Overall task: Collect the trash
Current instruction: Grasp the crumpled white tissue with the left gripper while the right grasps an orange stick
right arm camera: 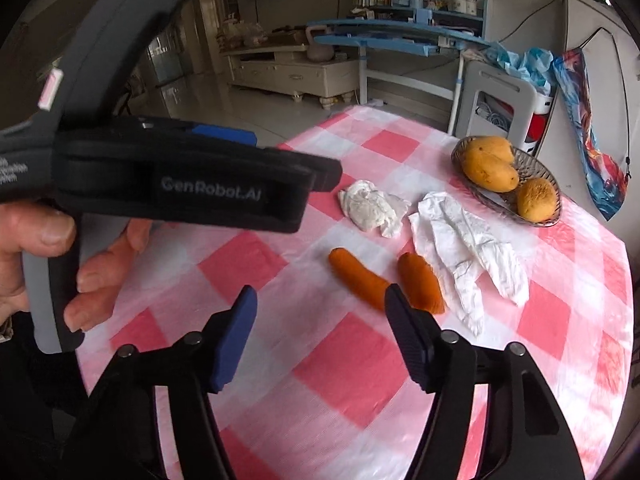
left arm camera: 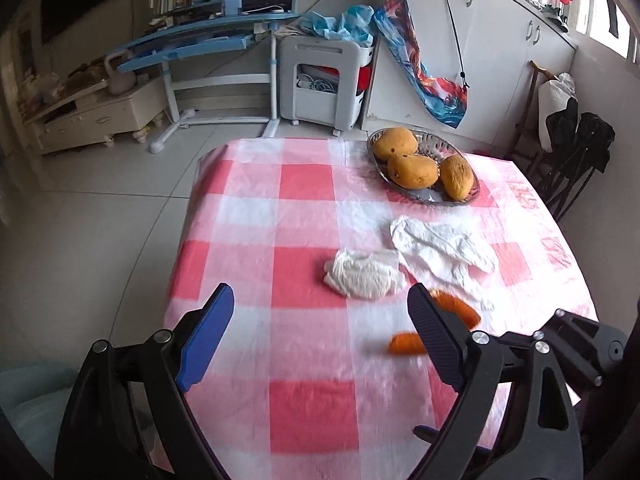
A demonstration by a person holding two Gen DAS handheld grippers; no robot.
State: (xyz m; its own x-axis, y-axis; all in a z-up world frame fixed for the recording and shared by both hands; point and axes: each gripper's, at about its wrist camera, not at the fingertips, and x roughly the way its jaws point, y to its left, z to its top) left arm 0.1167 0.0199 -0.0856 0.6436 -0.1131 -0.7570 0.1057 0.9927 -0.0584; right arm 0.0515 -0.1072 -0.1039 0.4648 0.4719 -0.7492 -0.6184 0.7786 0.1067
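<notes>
Left hand-held gripper: its jaws are standing wide apart and gripping nothing, hovering over the near part of the tabletop; a bare hand is holding its grey handle.
Right hand-held gripper: its jaws are standing partly apart with nothing between them, the right finger's tip overlapping the near ends of the peels in this view; whether it is touching them I cannot tell.
Orange peel pieces: two curved orange strips are lying side by side just beyond the right hand-held gripper.
Crumpled white tissue: it is sitting farther off, left of the flatter one.
Flattened white paper napkin: it is lying spread out just right of the peels.
Clear glass oval dish: it is standing at the far right, carrying three yellow mangoes.
Tabletop: a pink-and-white checked plastic cloth is covering it.
Background: a blue-and-white desk is standing on the far floor.
</notes>
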